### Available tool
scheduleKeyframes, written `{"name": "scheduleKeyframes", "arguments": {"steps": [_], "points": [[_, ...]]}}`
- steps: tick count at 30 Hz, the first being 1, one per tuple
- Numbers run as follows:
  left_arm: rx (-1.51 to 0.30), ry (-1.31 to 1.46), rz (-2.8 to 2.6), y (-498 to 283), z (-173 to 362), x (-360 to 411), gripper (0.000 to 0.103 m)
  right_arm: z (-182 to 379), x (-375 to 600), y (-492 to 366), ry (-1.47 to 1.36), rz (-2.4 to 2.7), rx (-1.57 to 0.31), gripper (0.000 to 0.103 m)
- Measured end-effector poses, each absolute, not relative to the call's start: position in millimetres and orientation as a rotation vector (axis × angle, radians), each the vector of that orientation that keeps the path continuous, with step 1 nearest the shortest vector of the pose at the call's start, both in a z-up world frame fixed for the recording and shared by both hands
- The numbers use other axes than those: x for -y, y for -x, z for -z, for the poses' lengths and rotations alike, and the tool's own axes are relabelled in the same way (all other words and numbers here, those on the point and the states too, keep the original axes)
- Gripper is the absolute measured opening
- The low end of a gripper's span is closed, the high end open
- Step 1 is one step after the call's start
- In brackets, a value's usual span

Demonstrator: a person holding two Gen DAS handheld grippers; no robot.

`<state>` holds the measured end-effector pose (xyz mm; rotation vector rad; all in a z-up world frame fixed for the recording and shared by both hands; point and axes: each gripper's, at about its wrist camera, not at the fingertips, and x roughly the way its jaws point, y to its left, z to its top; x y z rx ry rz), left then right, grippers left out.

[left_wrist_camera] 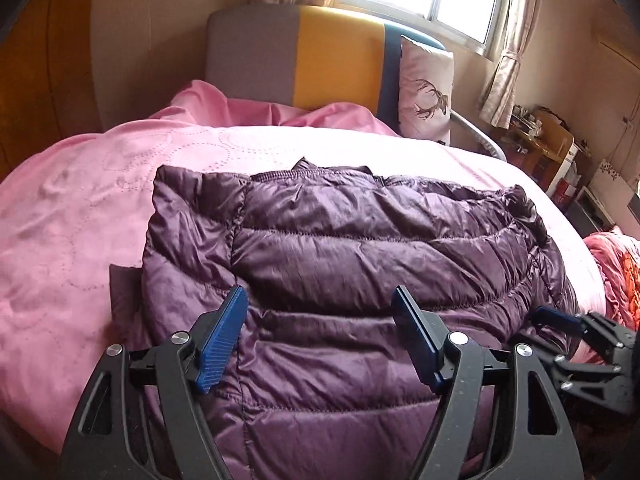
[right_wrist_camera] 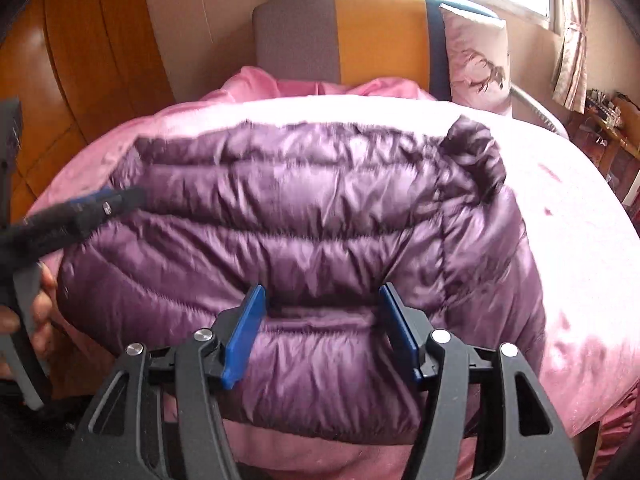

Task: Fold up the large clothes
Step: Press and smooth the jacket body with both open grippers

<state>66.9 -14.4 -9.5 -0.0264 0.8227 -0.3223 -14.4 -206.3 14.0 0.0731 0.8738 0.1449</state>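
Both tools point forward and down over the near edge of the bed (left_wrist_camera: 60, 208). The left tool (left_wrist_camera: 320, 304) hovers with its blue fingers (left_wrist_camera: 222, 344) spread wide, nothing pinched between them. The right tool (right_wrist_camera: 320, 300) also stands apart, its pads straddling a puffed band without pressing it. The purple quilted jacket (left_wrist_camera: 340, 240) lies folded flat on the pink bedspread (right_wrist_camera: 560, 200), its near hem directly under both tools. A hand (right_wrist_camera: 40, 312) grips the left tool's handle.
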Motion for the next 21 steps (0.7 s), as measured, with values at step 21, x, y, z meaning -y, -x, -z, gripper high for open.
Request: {"name": "scheduleKeyframes", "arguments": {"steps": [21], "points": [[-0.858,0.038,0.321,-88,12,36,0.073,-13,213,-69,-0.065,0.017,-0.843,0.074]]}}
